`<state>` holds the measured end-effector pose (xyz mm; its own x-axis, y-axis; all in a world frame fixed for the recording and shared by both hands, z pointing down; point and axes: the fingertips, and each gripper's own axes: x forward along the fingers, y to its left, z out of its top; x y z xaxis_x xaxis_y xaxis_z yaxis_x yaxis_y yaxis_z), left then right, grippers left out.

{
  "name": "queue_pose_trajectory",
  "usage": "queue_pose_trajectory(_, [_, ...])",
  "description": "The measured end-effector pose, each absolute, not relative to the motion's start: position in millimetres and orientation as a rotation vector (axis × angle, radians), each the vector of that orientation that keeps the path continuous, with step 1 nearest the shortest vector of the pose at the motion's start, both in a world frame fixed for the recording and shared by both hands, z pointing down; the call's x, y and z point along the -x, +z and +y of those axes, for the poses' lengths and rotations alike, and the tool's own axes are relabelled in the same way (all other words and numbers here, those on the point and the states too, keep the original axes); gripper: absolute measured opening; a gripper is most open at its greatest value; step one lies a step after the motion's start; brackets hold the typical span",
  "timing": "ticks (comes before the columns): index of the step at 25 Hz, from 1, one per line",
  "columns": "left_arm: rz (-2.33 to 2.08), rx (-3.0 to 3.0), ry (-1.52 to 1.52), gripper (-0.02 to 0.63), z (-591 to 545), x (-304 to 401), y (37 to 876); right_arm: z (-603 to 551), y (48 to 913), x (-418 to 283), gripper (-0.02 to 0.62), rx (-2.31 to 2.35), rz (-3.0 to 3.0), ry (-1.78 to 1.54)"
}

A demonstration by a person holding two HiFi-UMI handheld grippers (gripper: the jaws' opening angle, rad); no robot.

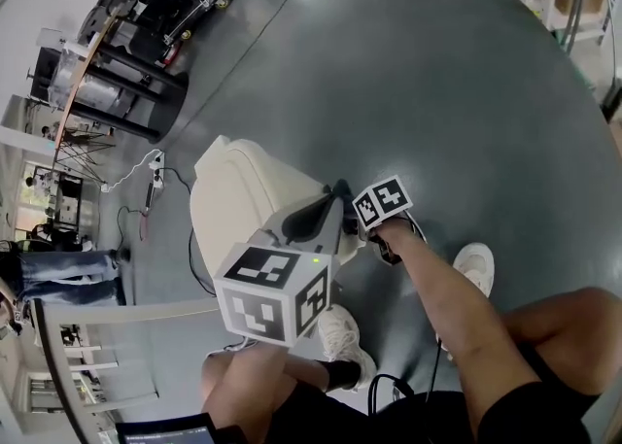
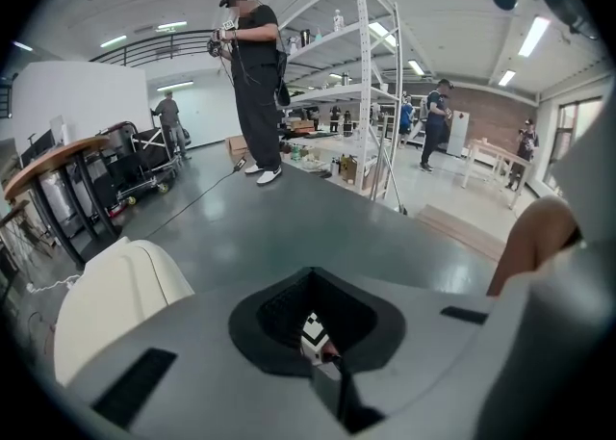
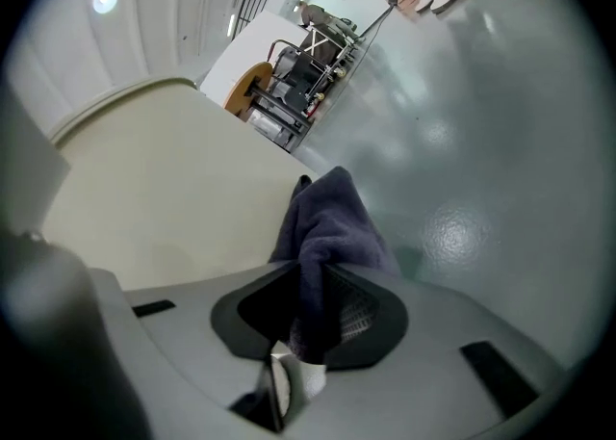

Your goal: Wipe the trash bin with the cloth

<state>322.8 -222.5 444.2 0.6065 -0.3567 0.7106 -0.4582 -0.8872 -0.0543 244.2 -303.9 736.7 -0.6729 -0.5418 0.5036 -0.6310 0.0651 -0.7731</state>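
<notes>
Fingers (image 3: 452, 327) of the right gripper (image 3: 313, 308) pinch the folded dark blue cloth (image 3: 332, 221), clear only in its own view, beside the cream trash bin (image 3: 164, 188) on the floor (image 1: 437, 83); the left gripper (image 2: 322, 356) is closed and empty.

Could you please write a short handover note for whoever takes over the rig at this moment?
Right gripper: shut on the dark cloth, which sticks out past the jaws beside the cream trash bin; contact is unclear.
Left gripper: shut, nothing in it, held close to the bin.
The bin is on the grey floor.
Done: cloth in grip and at the bin. How much is wiped cannot be told.
Left: wipe the bin's surfaces.
</notes>
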Motion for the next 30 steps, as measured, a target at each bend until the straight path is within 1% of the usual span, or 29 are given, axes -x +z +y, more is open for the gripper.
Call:
queue_pose_trajectory(5, [-0.685,-2.686,1.141,0.000,-224.3,-320.4,446.9,-304.0,751.0,-243.6,0.069,-1.250,-2.210,1.660])
queue_pose_trajectory(10, [-0.747,-2.703,1.094,0.000,-236.6,-314.0,435.6,-310.1,729.3,-256.3,0.069,-1.310,-2.290,1.634])
queue_pose_trajectory(14, [-0.748,-2.772,0.999,0.000,-239.1,-318.0,415.4,-324.1,664.0,-277.1,0.069,-1.337,-2.471,1.584])
queue_pose_trajectory(19, [-0.839,-2.780,0.978,0.000,-252.1,-301.6,391.9,-339.9,569.0,-283.4,0.069,-1.315,-2.721,1.461])
queue_pose_trajectory(23, [-0.950,-2.767,0.933,0.000,-269.5,-290.1,370.7,-353.3,526.3,-288.0,0.069,-1.320,-2.787,1.360])
queue_pose_trajectory(26, [-0.991,-2.762,0.933,0.000,-279.2,-282.4,364.4,-361.6,523.5,-284.6,0.069,-1.301,-2.760,1.323])
queue_pose_trajectory(30, [-1.004,-2.757,0.956,0.000,-287.6,-269.9,365.9,-373.2,547.8,-267.0,0.069,-1.256,-2.659,1.277])
